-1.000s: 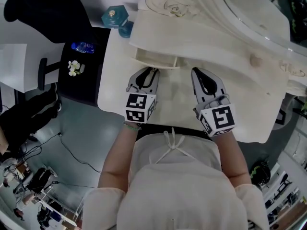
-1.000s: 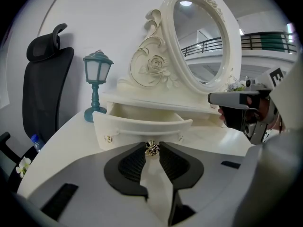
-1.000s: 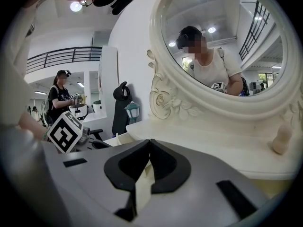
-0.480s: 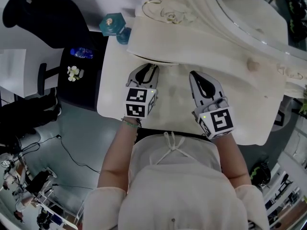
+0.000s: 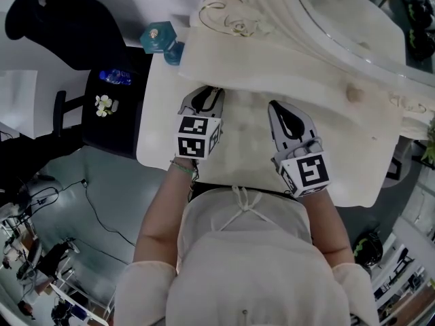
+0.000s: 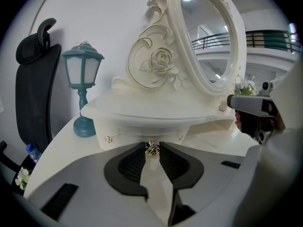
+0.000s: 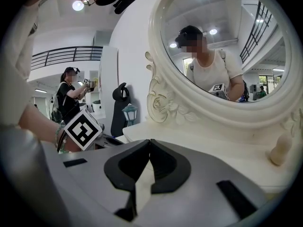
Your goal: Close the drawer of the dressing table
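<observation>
On the white dressing table (image 5: 251, 156), the drawer front (image 6: 127, 135) sits in under the raised shelf (image 5: 285, 73), almost flush with it. Its small gold knob (image 6: 152, 148) lies between the tips of my left gripper (image 6: 152, 150), which is shut on it. In the head view the left gripper (image 5: 210, 91) reaches right up to the shelf's edge. My right gripper (image 5: 277, 104) hovers over the tabletop beside it. The right gripper (image 7: 150, 142) is shut with nothing in it.
An oval mirror (image 5: 360, 26) in a carved frame stands at the back of the shelf. A teal lantern lamp (image 5: 162, 37) stands at the table's left corner, and a black chair (image 5: 64, 22) is beyond it. A round peg (image 5: 353, 95) sits on the shelf at the right.
The drawer, which stuck out from under the shelf, has slid in. My left gripper moved toward the mirror with the knob. The right gripper stayed put.
</observation>
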Action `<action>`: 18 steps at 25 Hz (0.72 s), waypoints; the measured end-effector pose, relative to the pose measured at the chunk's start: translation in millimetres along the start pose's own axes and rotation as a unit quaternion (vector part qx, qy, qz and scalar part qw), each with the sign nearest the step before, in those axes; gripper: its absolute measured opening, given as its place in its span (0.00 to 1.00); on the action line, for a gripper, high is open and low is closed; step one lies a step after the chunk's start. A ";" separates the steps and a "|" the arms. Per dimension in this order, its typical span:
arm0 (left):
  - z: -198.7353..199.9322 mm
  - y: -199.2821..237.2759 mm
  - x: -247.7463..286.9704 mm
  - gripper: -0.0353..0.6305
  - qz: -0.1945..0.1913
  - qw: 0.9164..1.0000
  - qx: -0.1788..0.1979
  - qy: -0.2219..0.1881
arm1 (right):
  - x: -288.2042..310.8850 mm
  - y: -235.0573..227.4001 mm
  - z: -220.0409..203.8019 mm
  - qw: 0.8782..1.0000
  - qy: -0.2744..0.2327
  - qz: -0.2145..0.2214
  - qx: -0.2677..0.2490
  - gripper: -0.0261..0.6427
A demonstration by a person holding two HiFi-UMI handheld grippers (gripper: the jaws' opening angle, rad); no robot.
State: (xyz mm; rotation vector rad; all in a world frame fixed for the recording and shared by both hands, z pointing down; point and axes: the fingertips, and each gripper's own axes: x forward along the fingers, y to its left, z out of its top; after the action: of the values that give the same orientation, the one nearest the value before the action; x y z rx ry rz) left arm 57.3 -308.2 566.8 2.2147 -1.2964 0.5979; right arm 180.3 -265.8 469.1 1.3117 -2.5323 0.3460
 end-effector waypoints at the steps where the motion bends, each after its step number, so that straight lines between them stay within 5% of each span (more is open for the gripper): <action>1: 0.6 0.1 0.6 0.21 0.000 1.000 0.001 0.001 | -1.3 0.4 0.6 1.000 -0.001 -0.001 0.001 0.05; 10: 3.7 2.4 4.8 0.21 0.004 1.000 -0.020 -0.009 | -13.5 -3.3 0.2 1.000 -0.005 -0.014 0.004 0.05; 14: 2.8 -1.1 5.3 0.21 0.005 1.000 0.006 -0.005 | -18.9 -1.6 0.6 1.000 -0.014 -0.016 0.002 0.05; 18: 2.6 -11.3 3.7 0.37 -0.008 1.000 0.019 -0.004 | -24.6 0.0 -1.6 1.000 -0.016 -0.017 0.001 0.05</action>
State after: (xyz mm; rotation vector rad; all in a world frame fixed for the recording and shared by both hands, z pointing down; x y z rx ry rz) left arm 69.2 -307.5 564.7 2.2584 -1.2797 0.6123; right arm 194.2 -246.6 462.1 1.3699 -2.5322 0.3239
